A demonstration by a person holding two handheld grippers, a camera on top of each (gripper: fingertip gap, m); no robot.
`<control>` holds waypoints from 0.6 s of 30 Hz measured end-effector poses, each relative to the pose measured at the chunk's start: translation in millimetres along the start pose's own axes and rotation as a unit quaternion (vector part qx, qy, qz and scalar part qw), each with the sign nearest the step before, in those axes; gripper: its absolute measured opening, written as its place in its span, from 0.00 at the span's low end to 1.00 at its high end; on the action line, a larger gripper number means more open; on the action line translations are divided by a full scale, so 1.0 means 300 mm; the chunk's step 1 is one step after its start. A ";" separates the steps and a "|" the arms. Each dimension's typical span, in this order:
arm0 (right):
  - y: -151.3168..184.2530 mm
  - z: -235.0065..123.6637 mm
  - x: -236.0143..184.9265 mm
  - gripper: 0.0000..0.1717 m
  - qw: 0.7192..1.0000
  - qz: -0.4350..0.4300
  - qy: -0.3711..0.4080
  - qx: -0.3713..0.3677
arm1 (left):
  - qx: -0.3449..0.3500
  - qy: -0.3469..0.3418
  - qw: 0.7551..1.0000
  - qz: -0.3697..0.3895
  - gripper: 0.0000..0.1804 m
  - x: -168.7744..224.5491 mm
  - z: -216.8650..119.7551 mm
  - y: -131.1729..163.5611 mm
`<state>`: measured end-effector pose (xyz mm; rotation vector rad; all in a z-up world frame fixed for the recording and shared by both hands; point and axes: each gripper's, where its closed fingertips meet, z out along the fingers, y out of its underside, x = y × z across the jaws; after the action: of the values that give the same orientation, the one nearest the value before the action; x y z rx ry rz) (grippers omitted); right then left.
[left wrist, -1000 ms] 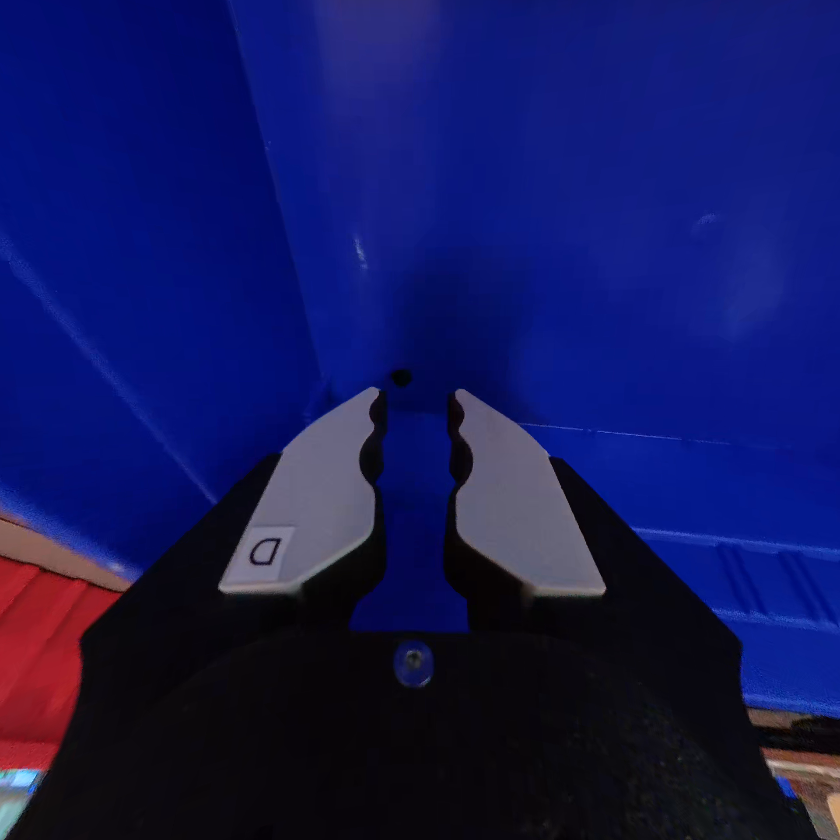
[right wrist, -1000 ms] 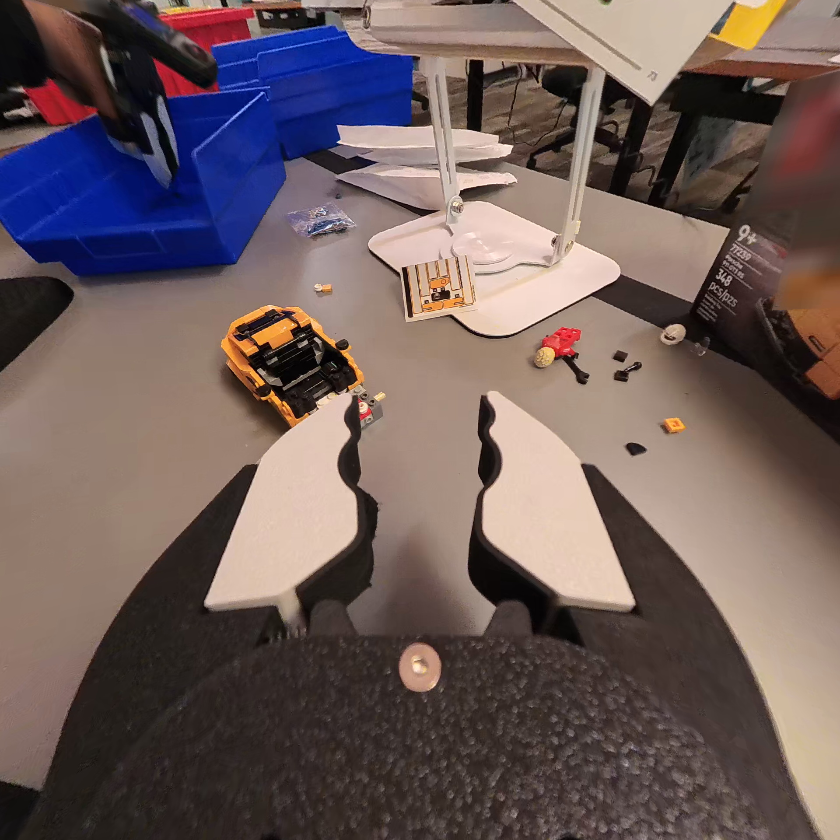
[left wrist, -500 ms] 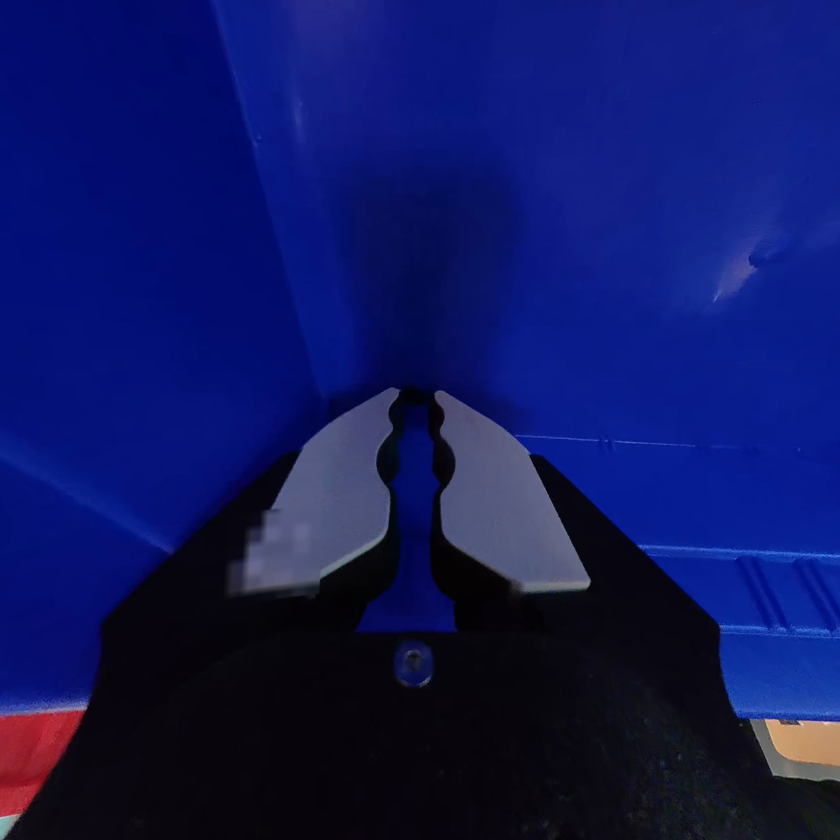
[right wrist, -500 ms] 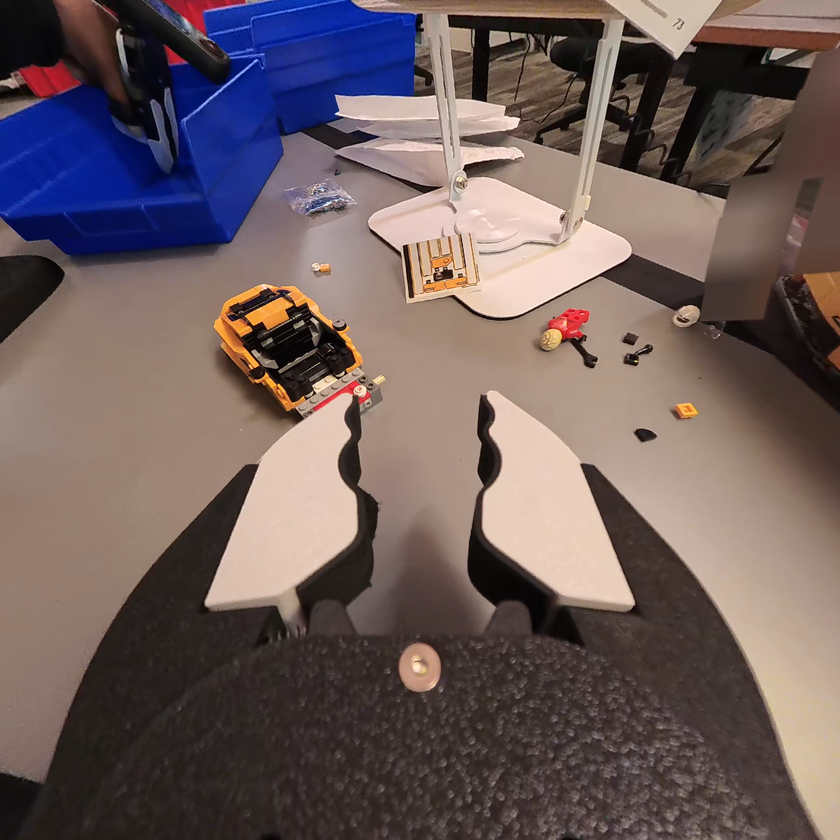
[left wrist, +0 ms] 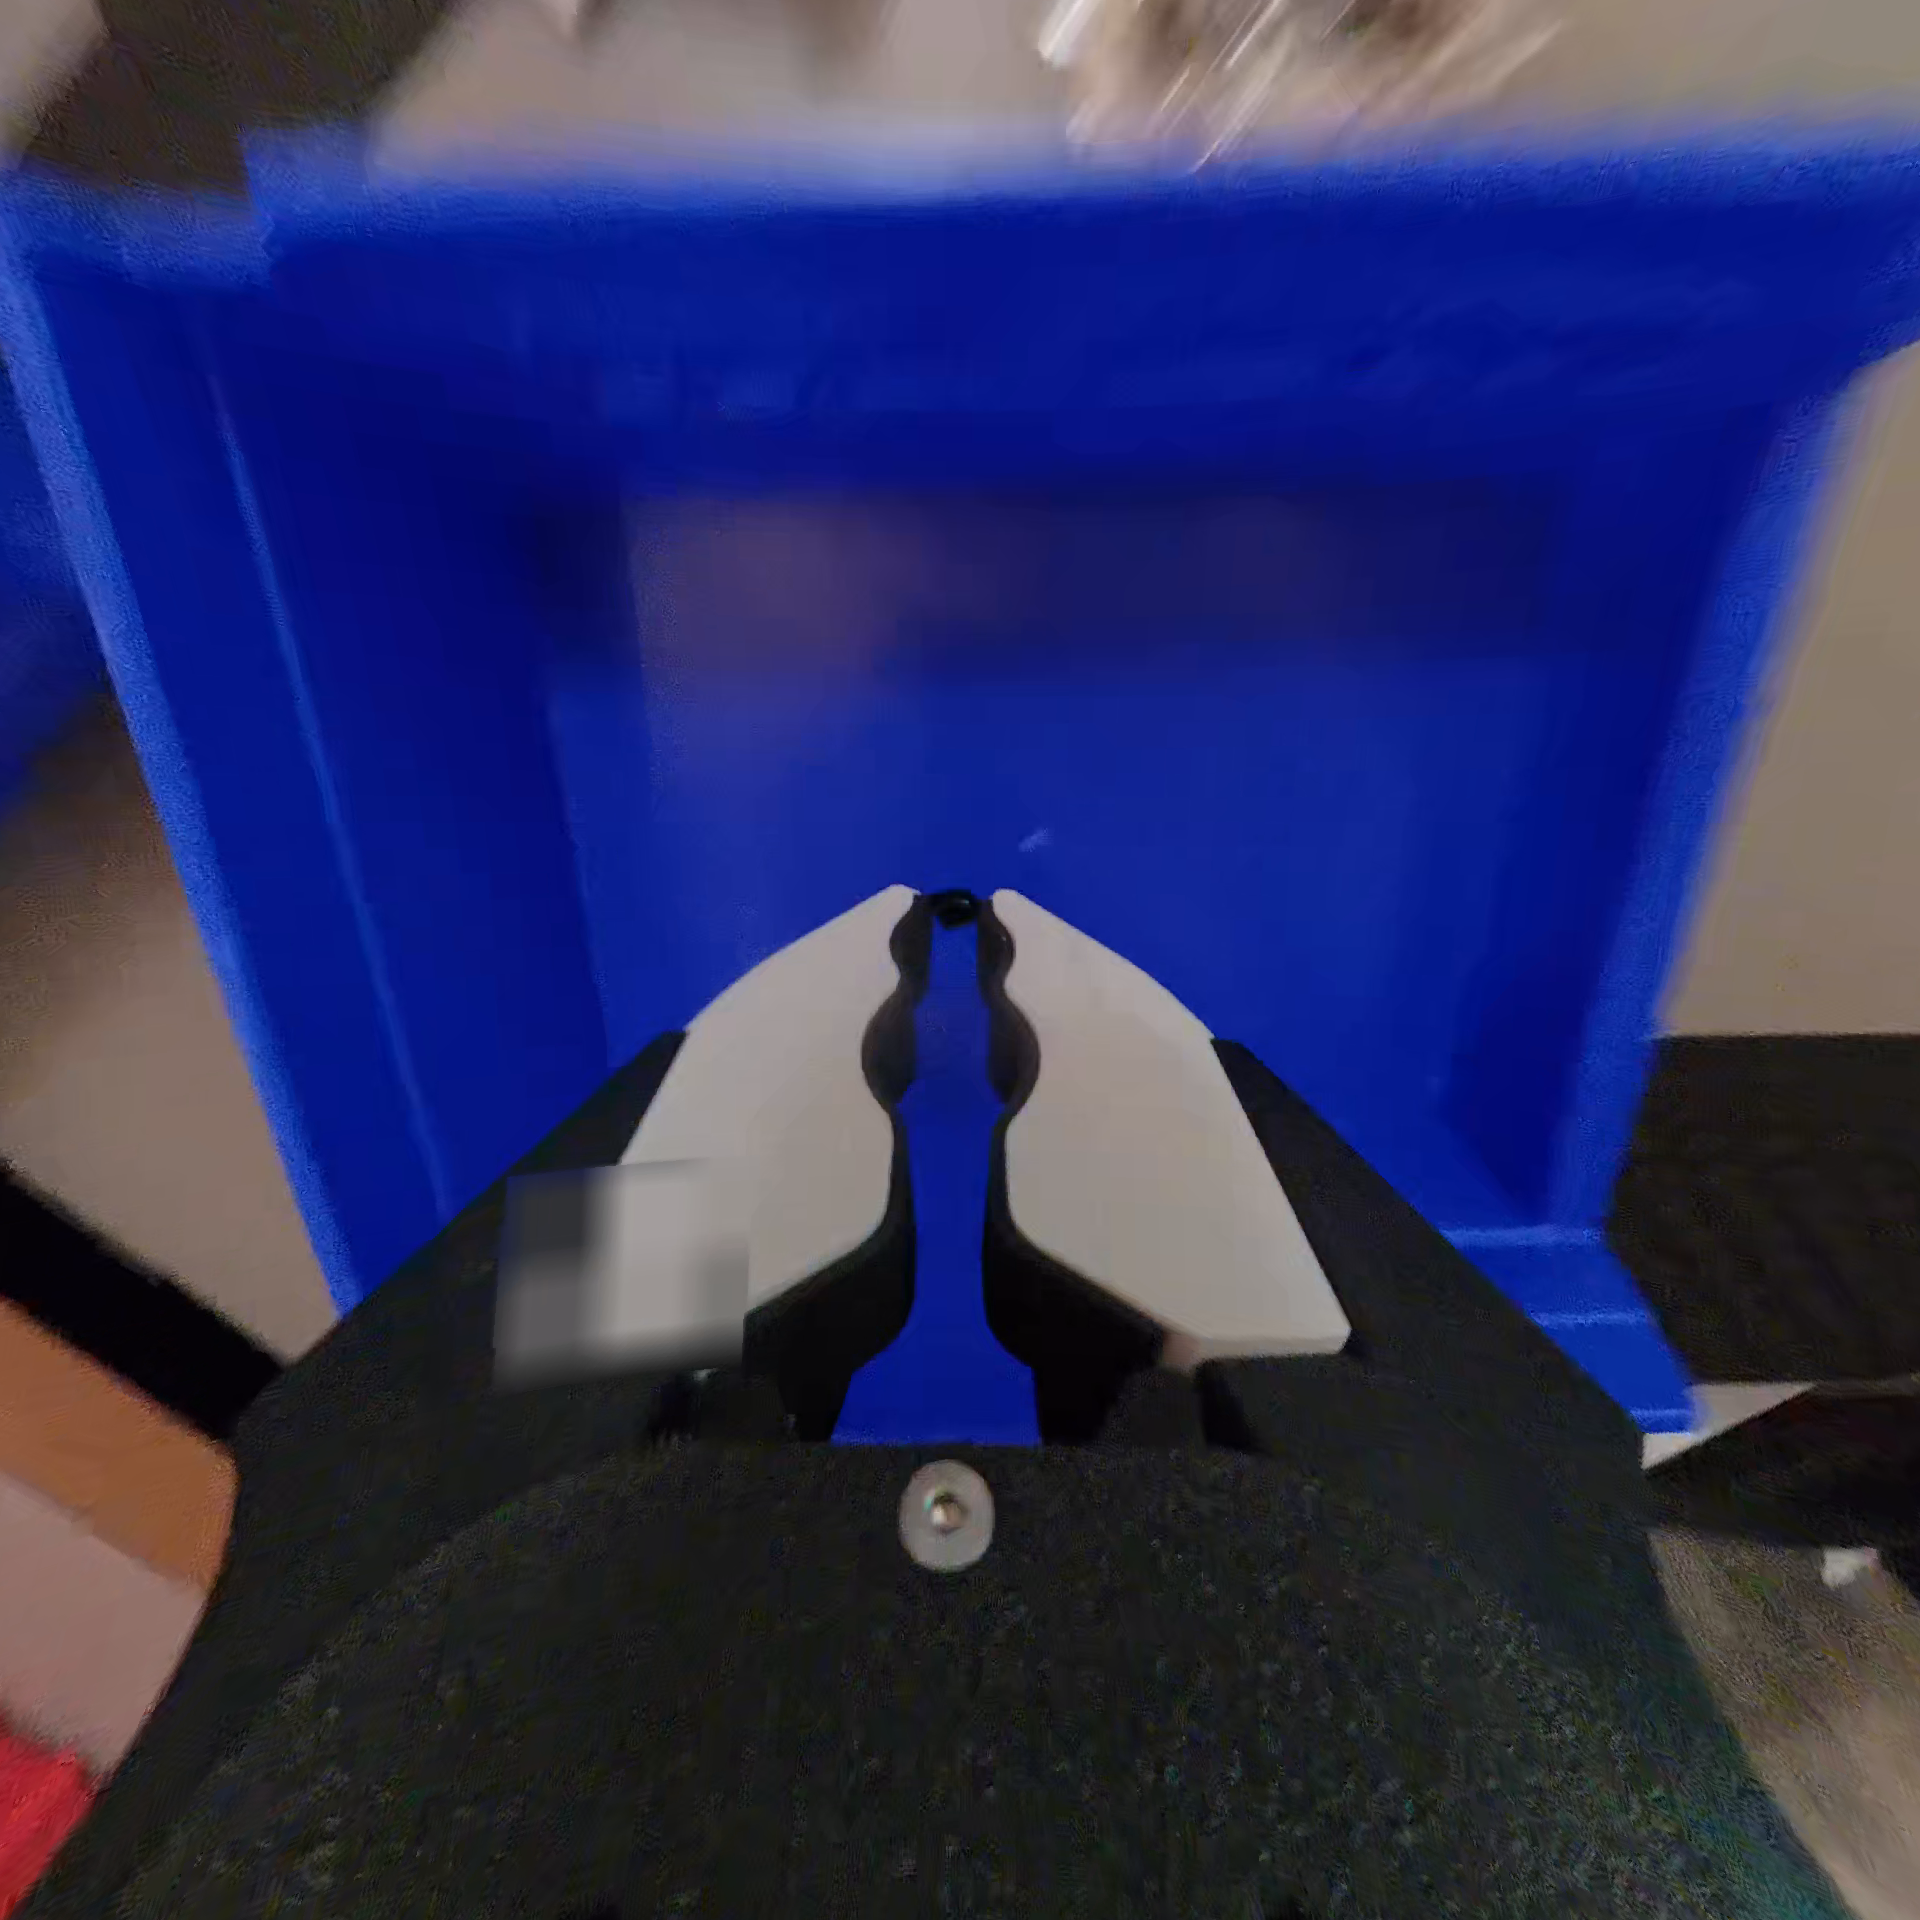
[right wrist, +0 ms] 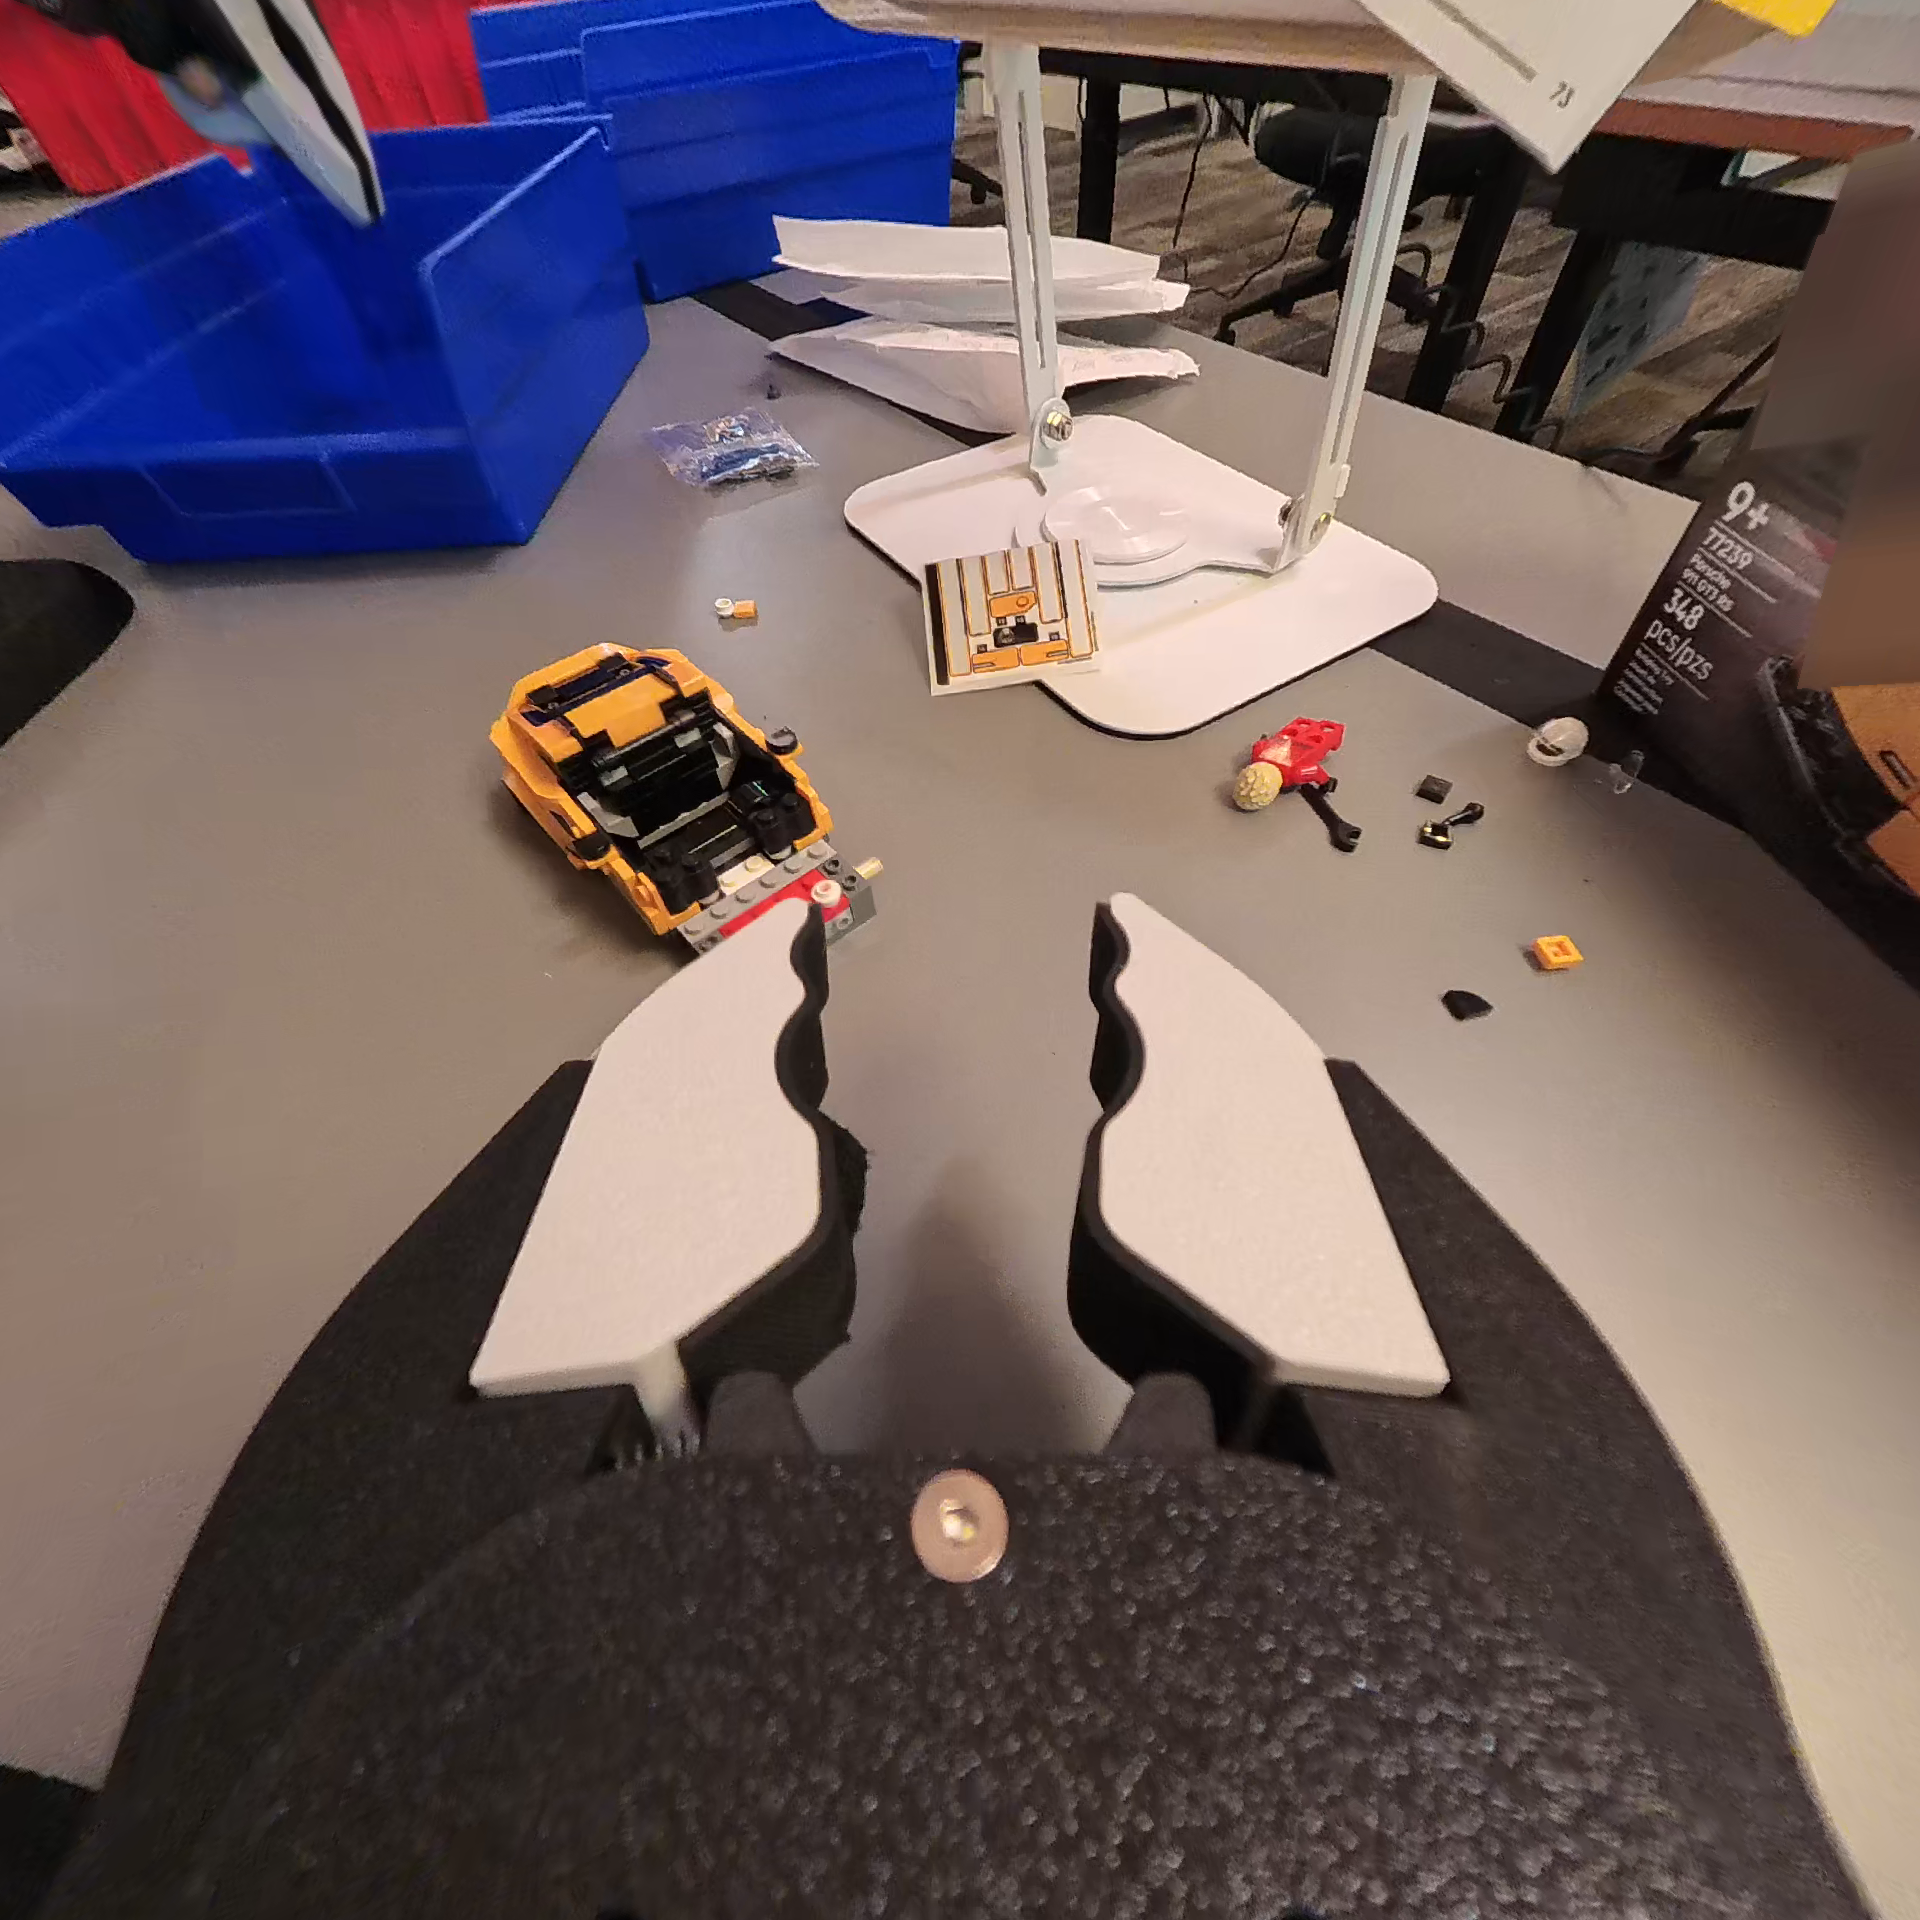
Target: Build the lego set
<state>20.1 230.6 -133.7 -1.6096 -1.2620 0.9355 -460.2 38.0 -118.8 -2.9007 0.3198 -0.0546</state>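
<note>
The left gripper (left wrist: 954, 902) is above the open blue bin (left wrist: 1039, 312), with its jaws narrowed on a small black piece (left wrist: 952, 908) pinched right at the fingertips. Both tips appear to press on it, though the view is smeared by motion. From the right wrist view the same gripper (right wrist: 312, 145) shows at the far left over the blue bin (right wrist: 312, 416); the piece itself is too small to make out there.

The right gripper (right wrist: 956, 914) hangs low over the grey worktop (right wrist: 312, 1039), jaws wide and nothing between them. Its left fingertip (right wrist: 790, 935) is just beside the near end of a partly built orange toy car (right wrist: 655, 790), whose grey and red plates are exposed and whose cabin is open at the top.

Loose parts lie well apart to the right: a red piece (right wrist: 1299, 753) with a black wrench-shaped bit (right wrist: 1335, 821), small black pieces (right wrist: 1449, 821), an orange tile (right wrist: 1555, 951) and a black wedge (right wrist: 1465, 1004). A sticker sheet (right wrist: 1008, 613) leans on the white stand base (right wrist: 1247, 582), and a small clear bag of parts (right wrist: 732, 447) lies near the bin.

As a judgement, the car looks well short of finished: open body, many parts unplaced, one piece picked up and not yet fitted.
</note>
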 end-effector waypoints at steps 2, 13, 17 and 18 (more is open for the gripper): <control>-0.011 -0.005 -0.009 0.28 1.000 -0.002 -0.003 0.007 | 0.098 0.022 0.994 0.032 0.05 0.133 -0.081 -0.118; -0.199 -0.071 -0.306 0.20 0.978 -0.169 -0.076 0.098 | 0.350 0.403 0.827 0.176 0.04 1.132 -0.211 -0.425; -0.249 -0.110 -0.475 0.17 0.947 -0.281 -0.093 0.126 | 0.329 0.520 0.765 0.191 0.04 1.349 -0.189 -0.473; -0.256 -0.120 -0.493 0.16 0.939 -0.308 -0.082 0.133 | 0.324 0.536 0.756 0.192 0.05 1.385 -0.181 -0.486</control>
<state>-2.6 88.6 -42.2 -0.8512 -1.5504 0.7992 -27.4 74.0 -28.1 -1.7602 0.8436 -1.4439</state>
